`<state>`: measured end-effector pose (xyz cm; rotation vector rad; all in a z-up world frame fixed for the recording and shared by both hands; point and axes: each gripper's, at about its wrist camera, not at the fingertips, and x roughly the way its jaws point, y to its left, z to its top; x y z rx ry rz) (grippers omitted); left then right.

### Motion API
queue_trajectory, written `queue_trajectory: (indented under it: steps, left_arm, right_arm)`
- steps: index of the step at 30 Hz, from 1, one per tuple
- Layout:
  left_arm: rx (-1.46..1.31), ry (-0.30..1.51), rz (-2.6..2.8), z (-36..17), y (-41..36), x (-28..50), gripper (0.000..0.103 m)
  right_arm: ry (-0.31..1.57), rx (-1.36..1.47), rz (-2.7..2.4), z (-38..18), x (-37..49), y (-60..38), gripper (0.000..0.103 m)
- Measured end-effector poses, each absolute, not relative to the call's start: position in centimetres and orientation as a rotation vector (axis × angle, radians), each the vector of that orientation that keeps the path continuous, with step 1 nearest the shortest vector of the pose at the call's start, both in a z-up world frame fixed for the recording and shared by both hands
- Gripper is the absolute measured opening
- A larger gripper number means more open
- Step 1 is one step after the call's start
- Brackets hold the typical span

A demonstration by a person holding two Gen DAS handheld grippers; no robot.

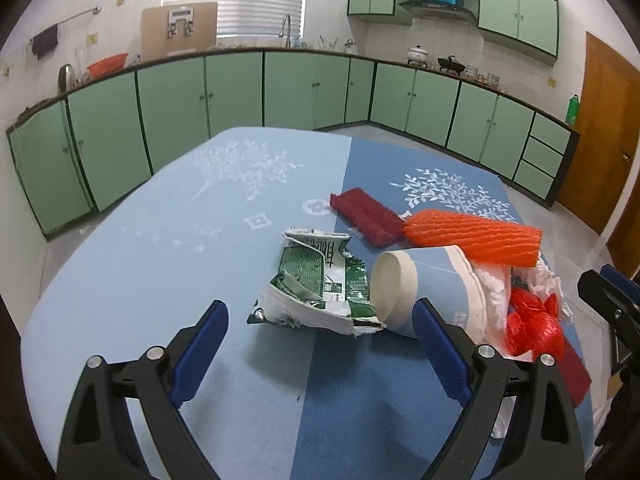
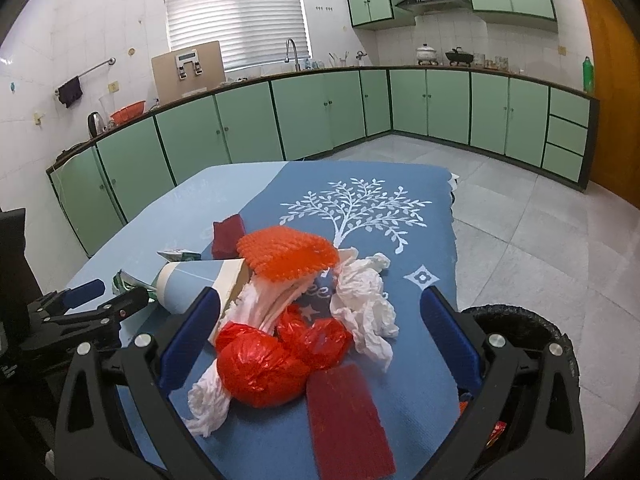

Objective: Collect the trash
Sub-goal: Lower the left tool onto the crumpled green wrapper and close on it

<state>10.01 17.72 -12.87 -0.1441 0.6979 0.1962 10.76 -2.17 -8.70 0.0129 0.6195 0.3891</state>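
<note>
Collecting trash, approach stage. The left gripper (image 1: 320, 340) hangs low over the counter (image 1: 140, 260) with jaws wide open and empty, aimed at the carton (image 1: 316, 280), which lies crushed between the line of its fingers. Touching the carton's right side is the cup (image 1: 428, 292), tipped over, its mouth toward the rest of the pile. The right gripper (image 2: 320, 340), jaws likewise open and holding nothing, frames the bag (image 2: 260, 364), a red crumpled one lying on white paper (image 2: 364, 312). Orange netting (image 2: 288, 256) rests on the cup and paper; a dark red pad (image 2: 348, 420) lies nearest the camera, a second (image 1: 366, 216) beyond the carton.

Judged next move: each gripper advances, lowers and closes on its item; the bag may drag paper along.

A dark round rim (image 2: 520, 328) off the counter's right edge may be the bin, though it is cut off. What lies under the netting is hidden.
</note>
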Motion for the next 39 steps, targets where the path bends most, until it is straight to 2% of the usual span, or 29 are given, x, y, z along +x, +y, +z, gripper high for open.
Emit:
queue_trajectory:
  steps: [5, 13, 33, 35, 39]
  left_arm:
    - [-0.166, 0.714, 0.201, -13.3, 18.0, 10.7, 0.089]
    - [-0.195, 0.722, 0.200, -13.3, 18.3, 11.3, 0.070]
    - [-0.205, 0.678, 0.260, -12.0, 18.9, 9.7, 0.070]
    - [-0.200, 0.688, 0.267, -12.4, 18.8, 10.0, 0.071]
    - [-0.202, 0.735, 0.267, -13.4, 18.9, 11.0, 0.079]
  right_arm:
    - [0.629, 0.013, 0.386, -8.9, 11.2, -2.1, 0.097]
    - [0.638, 0.022, 0.378, -9.1, 11.4, -2.5, 0.097]
    - [0.624, 0.021, 0.383, -8.4, 11.0, -2.9, 0.097]
    - [0.624, 0.020, 0.382, -8.3, 11.1, -2.8, 0.097]
    - [0.622, 0.019, 0.378, -8.2, 11.2, -2.9, 0.097]
